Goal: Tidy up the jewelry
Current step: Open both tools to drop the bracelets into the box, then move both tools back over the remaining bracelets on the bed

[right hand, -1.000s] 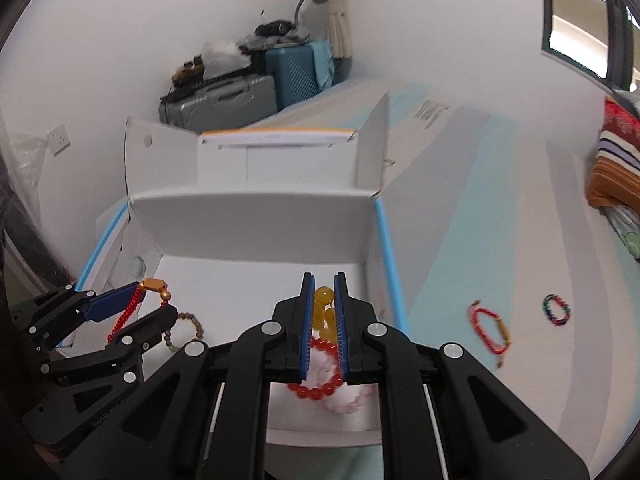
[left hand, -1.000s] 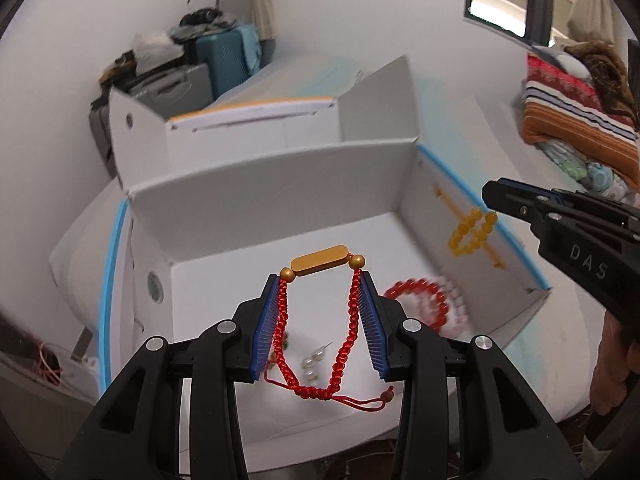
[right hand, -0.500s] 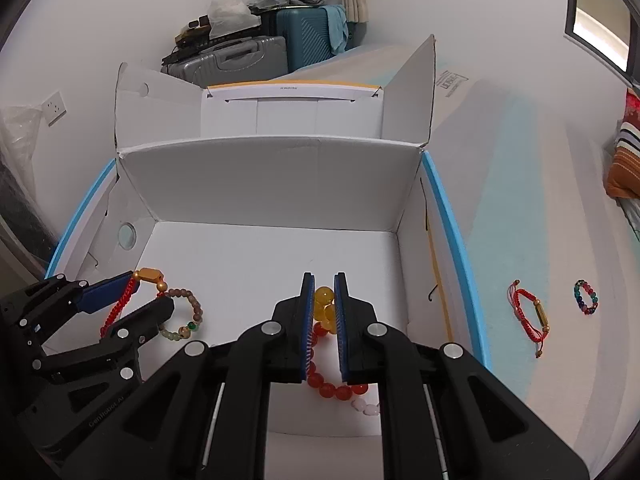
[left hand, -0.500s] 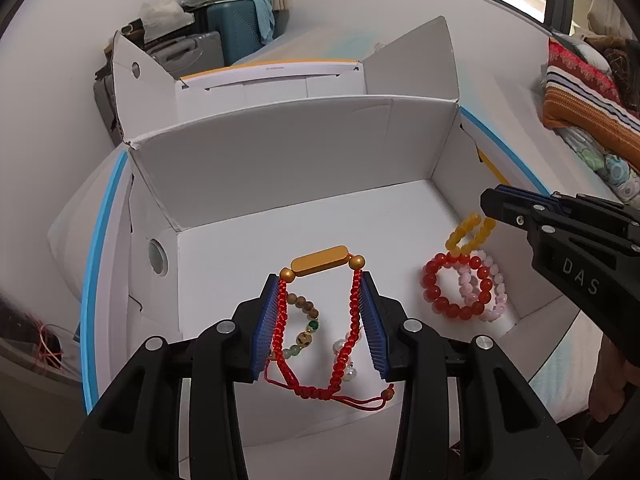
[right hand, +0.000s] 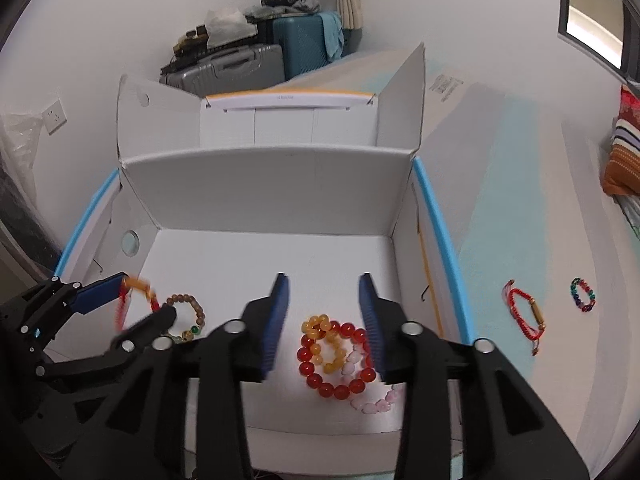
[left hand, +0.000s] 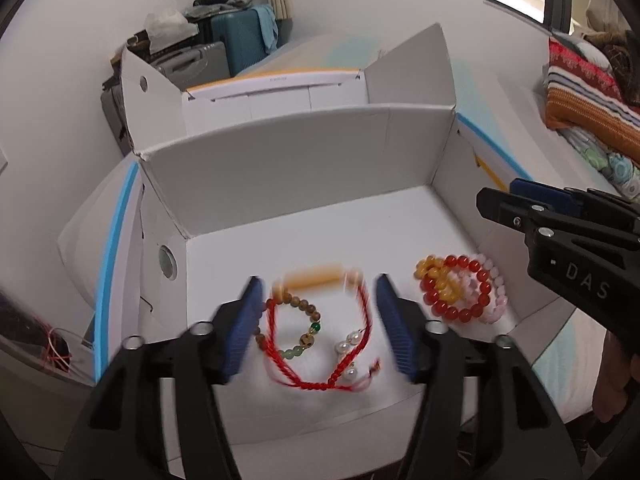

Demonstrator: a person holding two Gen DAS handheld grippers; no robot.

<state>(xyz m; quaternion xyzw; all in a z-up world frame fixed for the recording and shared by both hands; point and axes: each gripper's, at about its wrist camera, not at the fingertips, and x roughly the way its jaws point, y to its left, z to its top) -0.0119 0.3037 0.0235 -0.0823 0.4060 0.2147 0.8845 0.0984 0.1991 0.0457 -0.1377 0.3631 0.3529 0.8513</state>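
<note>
My left gripper (left hand: 318,308) hangs over the floor of the white cardboard box (left hand: 280,184), its jaws opening. A red cord bracelet with a gold tube (left hand: 320,336), blurred, hangs loose between the blue pads. Under it lie a wooden bead bracelet (left hand: 298,328) and pearl earrings (left hand: 348,344). My right gripper (right hand: 324,312) is also opening, with nothing between its pads. Below it a yellow bead bracelet (right hand: 324,340) rests on a red bead bracelet (right hand: 340,360), beside a pink one (right hand: 372,400).
Outside the box, on the pale surface to the right, lie another red cord bracelet (right hand: 528,312) and a multicoloured bead bracelet (right hand: 582,294). The box flaps (right hand: 404,100) stand up at the back. Suitcases (right hand: 240,64) are stacked by the far wall.
Both grippers' jaws have spread apart. The yellow bracelet has left the right pads and now lies on the red beads. The red cord bracelet has come loose from the left pads.
</note>
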